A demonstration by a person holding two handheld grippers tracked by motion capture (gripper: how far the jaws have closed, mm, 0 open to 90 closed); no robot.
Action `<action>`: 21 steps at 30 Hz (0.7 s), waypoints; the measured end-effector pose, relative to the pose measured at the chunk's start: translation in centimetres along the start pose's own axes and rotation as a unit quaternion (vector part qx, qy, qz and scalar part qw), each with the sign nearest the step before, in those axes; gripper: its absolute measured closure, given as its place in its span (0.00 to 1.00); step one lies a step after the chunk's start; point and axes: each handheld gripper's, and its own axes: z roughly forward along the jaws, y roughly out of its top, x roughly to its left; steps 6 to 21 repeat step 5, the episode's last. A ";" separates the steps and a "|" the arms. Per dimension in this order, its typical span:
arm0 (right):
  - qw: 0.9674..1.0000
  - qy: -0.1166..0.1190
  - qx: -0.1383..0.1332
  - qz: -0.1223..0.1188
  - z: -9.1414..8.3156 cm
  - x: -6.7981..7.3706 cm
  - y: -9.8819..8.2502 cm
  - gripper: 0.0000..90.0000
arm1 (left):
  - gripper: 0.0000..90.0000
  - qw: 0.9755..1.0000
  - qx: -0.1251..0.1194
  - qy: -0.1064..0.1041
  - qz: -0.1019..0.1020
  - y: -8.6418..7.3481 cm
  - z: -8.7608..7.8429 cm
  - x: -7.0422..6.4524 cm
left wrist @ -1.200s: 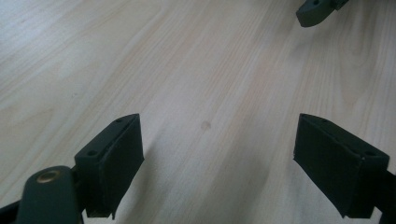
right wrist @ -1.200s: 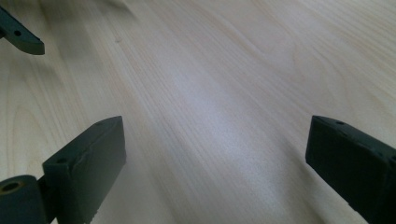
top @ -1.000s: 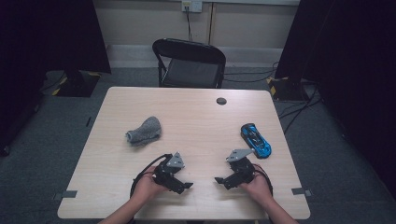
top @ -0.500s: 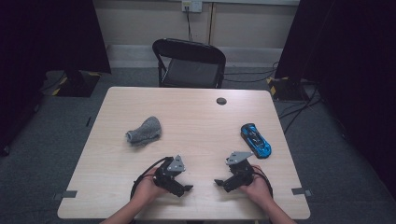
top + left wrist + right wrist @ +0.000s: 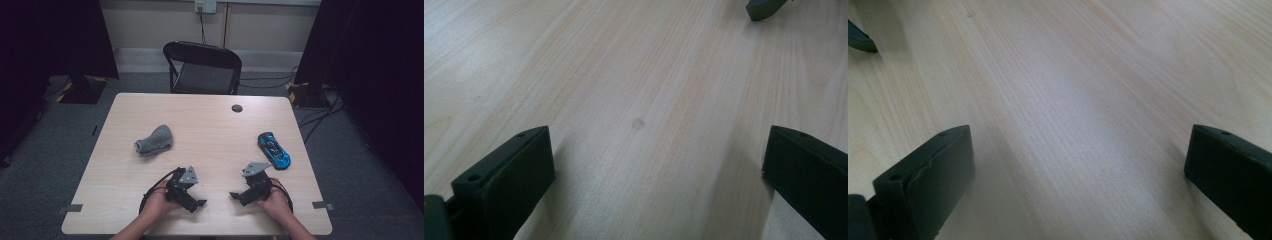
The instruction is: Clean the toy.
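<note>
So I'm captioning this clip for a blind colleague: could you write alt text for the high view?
A person's two hands rest at the near edge of a light wooden table, each holding an open black gripper, left gripper and right gripper, tips facing each other. Farther off lie a grey cloth and a blue toy car.

A black folding chair (image 5: 202, 67) stands beyond the wooden table (image 5: 210, 125), which bears a small dark disc (image 5: 237, 108).

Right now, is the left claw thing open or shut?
Open. The left gripper has its two black jaws wide apart, with bare table between them and nothing held.
</note>
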 end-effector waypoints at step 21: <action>1.000 0.000 0.000 0.000 0.0 0.0 0.0 0.00 | 0.00 1.000 0.000 0.000 0.000 0.0 0.0 0.0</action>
